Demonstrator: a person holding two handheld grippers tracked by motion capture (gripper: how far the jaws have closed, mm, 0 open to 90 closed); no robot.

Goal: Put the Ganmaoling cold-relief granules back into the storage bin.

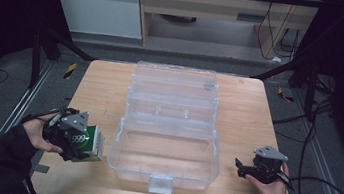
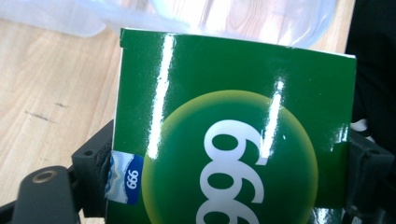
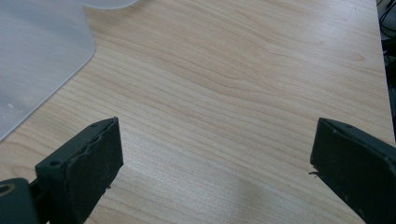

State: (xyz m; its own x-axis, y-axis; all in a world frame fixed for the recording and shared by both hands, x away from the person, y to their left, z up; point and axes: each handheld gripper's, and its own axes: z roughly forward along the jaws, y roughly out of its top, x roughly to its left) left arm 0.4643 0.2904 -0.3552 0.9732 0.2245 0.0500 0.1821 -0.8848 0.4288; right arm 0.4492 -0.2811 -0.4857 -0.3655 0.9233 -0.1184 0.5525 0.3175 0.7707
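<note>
A glossy green carton [image 1: 94,143] printed with white digits is lifted a little above the wooden table at the front left. My left gripper [image 1: 82,144] is shut on it. In the left gripper view the carton [image 2: 233,102] sits between the two black jaws, which press its left and right sides. My right gripper [image 1: 241,168] rests low over the table at the front right. Its jaws stand wide apart in the right gripper view [image 3: 217,168], with bare wood between them.
A large clear plastic case [image 1: 117,143] stands open in the middle of the table, its lid [image 1: 174,79] laid back toward the far side. The carton hangs just left of the case's front wall [image 2: 261,18]. Bare table [image 1: 250,117] lies right of the case.
</note>
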